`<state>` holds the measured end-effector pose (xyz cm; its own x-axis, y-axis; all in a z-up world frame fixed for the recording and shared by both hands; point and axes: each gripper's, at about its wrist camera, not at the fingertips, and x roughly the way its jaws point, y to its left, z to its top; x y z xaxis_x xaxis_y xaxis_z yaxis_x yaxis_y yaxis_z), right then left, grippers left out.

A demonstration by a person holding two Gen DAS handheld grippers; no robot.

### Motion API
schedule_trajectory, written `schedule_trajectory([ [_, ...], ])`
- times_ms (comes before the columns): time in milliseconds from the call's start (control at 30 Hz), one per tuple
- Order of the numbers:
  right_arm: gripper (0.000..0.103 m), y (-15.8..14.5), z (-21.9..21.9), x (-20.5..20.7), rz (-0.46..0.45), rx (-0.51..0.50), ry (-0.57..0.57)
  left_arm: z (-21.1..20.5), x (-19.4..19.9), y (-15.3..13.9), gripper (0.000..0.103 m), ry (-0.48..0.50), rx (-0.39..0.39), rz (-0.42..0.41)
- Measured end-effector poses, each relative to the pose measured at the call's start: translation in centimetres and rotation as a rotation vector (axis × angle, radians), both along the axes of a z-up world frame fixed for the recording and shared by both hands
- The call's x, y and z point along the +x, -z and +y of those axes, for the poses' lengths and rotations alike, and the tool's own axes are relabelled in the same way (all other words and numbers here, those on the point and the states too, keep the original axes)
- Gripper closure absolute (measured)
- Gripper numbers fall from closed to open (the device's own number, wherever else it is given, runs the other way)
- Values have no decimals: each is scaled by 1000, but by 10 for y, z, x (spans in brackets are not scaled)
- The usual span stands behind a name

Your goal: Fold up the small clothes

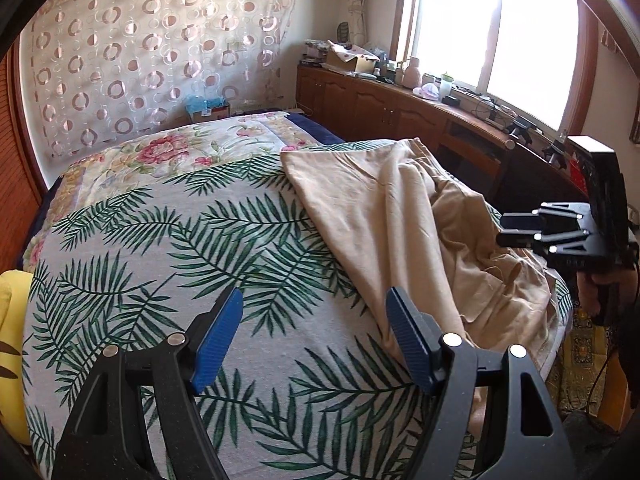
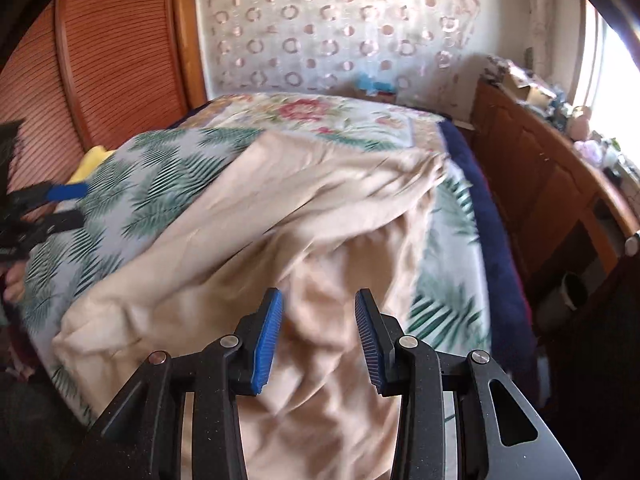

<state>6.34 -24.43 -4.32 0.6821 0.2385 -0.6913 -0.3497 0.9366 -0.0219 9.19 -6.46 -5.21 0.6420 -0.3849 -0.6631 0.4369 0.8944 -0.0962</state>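
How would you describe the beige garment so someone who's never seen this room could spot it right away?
Find the bed under the palm-leaf bedspread. On the side nearest the wooden cabinets lies the beige garment, half smoothed and half crumpled. It is the only plain, unpatterned cloth on the bed, unlike the floral quilt behind it.

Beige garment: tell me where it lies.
The beige garment lies rumpled on the palm-leaf bedspread, on the side nearest the wooden cabinets in the left wrist view.
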Motion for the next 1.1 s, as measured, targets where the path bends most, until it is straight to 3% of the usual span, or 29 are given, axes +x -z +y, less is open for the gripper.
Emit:
schedule_trajectory([
  [167,64,0,-3,-12,23,16,-14,-10,-7,1,28,31,-1,7],
  [400,64,11,0,4,48,-15,-6,-19,-13,4,28,57,-4,20],
  [533,96,11,6,3,62,-46,-11,-21,-14,4,28,63,-7,23],
  [567,98,9,5,1,61,-41,-19,-21,-14,4,28,62,-10,22],
  [800,100,-21,-23,-30,68,10,-46,-22,-15,-1,28,69,-21,14],
  [1100,100,-34,-65,-64,175,-162,-15,-35,-19,-7,28,94,-16,5],
])
